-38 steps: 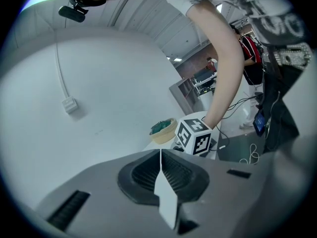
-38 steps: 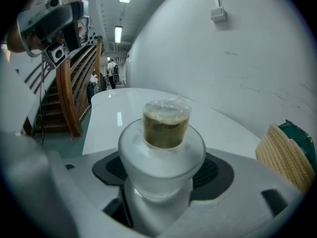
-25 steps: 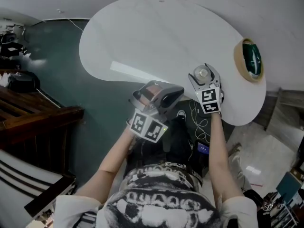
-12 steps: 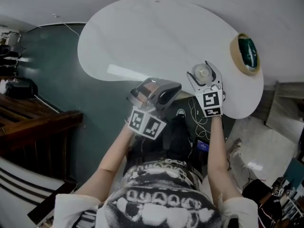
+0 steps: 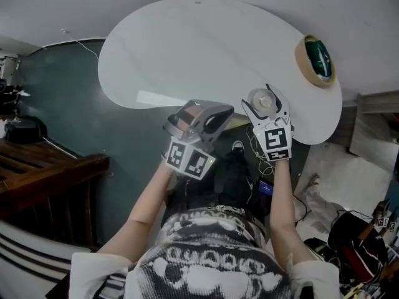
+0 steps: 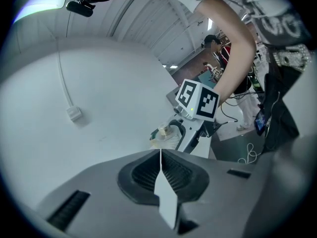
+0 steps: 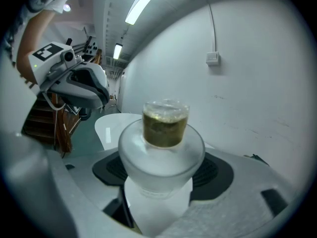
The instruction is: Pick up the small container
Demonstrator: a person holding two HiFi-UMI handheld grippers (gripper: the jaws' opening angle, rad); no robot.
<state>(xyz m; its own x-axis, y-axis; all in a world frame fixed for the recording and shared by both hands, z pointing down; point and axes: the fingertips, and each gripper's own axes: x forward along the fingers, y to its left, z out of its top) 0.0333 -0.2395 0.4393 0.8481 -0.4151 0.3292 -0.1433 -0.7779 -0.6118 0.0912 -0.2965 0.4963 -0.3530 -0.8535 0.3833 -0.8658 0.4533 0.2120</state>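
The small container (image 5: 261, 97), a frosted pot with a clear cap over a yellowish inside, is held over the near right part of the white table (image 5: 187, 48). My right gripper (image 5: 264, 100) is shut on it. In the right gripper view the small container (image 7: 162, 143) fills the space between the jaws of the right gripper (image 7: 161, 171), with the wall behind it. My left gripper (image 5: 202, 118) hangs just off the table's near edge, shut and holding nothing. In the left gripper view the left gripper (image 6: 160, 170) points at the right gripper's marker cube (image 6: 198, 99).
A tan ring with a dark green thing inside (image 5: 317, 60) sits at the table's far right edge. Dark wooden furniture (image 5: 43, 173) stands at the left on the teal floor. Cables (image 5: 255, 148) lie on the floor under the table's near edge.
Both grippers keep almost the same place, and the right one stays shut on the container. The head view has shifted a little, so the table sits slightly further left.
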